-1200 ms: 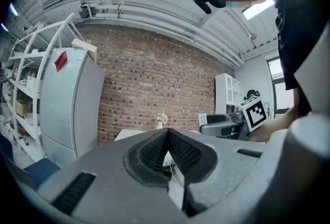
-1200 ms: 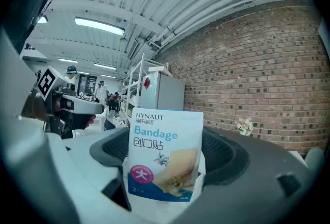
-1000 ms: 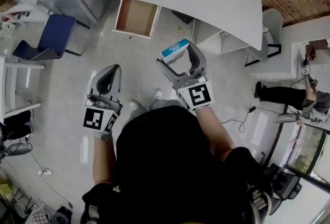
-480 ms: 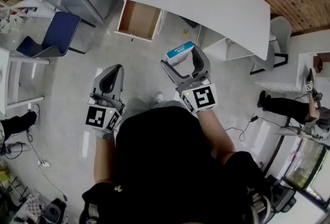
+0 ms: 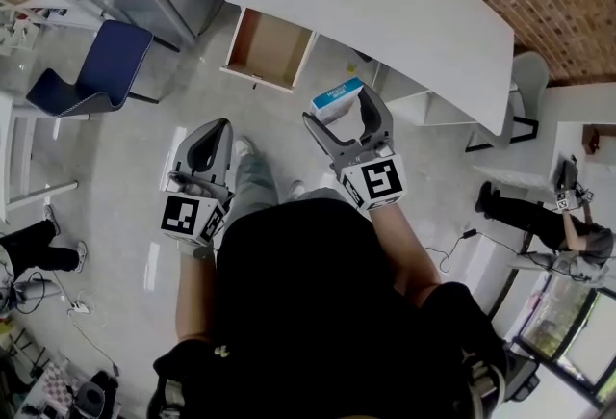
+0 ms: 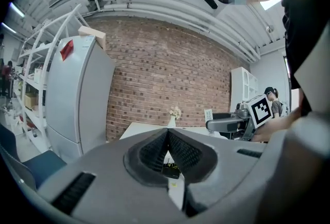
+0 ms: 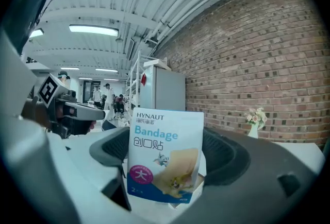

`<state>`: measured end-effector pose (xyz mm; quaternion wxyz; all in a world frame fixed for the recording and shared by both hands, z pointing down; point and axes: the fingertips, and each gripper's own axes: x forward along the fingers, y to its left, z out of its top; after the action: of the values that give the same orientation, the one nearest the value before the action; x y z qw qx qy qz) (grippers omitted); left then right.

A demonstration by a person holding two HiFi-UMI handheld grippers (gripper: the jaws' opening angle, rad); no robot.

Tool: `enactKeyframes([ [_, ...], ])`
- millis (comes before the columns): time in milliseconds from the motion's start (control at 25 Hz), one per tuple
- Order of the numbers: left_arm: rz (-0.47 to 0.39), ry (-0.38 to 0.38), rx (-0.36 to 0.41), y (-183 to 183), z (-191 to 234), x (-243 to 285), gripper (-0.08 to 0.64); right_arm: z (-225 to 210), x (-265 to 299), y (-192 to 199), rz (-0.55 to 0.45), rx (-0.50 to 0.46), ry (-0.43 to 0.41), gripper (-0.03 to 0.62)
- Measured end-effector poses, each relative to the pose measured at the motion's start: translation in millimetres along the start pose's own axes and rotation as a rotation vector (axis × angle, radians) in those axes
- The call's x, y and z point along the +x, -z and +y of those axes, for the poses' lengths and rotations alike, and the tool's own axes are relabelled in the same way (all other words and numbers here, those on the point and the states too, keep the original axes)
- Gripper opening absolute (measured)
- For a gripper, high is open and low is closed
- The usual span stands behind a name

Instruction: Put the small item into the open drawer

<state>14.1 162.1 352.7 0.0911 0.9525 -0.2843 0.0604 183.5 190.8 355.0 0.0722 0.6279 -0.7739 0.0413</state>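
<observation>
So the right gripper (image 5: 339, 111) is pinching the bandage box (image 7: 164, 152) between its two jaws, one jaw on each side, and the box stands upright with its front panel facing back toward that gripper's camera. It's a small flat carton, mostly white up top with "HYNAUT" in dark print, "Bandage" in light blue and a row of Chinese characters under it. Lower down there's a tan plaster shape with a cartoon cat and mouse on it, a magenta circle with one white character at the bottom left, and a blue band along the bottom edge. From the head view the box sticks out past the jaw tips, showing a blue end and a white side. The left gripper (image 6: 167, 153) has its jaws pressed together with nothing between them, and it hangs level with the right one, off to its left, well apart. The open drawer (image 5: 268, 46) is ahead of both grippers, a bit to the left of the box and clearly apart from it, its brown inside bare. It sticks out from under the white desk (image 5: 385, 8), which runs ahead of the right gripper.
</observation>
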Motion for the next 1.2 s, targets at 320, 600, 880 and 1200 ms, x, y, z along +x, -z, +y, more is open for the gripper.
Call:
enactKeyframes([
  [320, 0.015, 0.039, -0.048, -5, 102, 29, 0.002, 10, 109, -3, 0.058, -0.003, 0.021, 0.448],
  [600, 0.026, 0.06, -0.085, -3, 177, 40, 0.002, 21, 190, 7, 0.11, 0.024, 0.036, 0.448],
  [880, 0.048, 0.028, -0.095, 5, 213, 40, 0.002, 32, 244, 30, 0.188, 0.004, -0.012, 0.448],
  [1200, 0.091, -0.073, -0.164, 20, 229, 42, 0.002, 35, 290, 77, 0.288, -0.018, -0.122, 0.448],
])
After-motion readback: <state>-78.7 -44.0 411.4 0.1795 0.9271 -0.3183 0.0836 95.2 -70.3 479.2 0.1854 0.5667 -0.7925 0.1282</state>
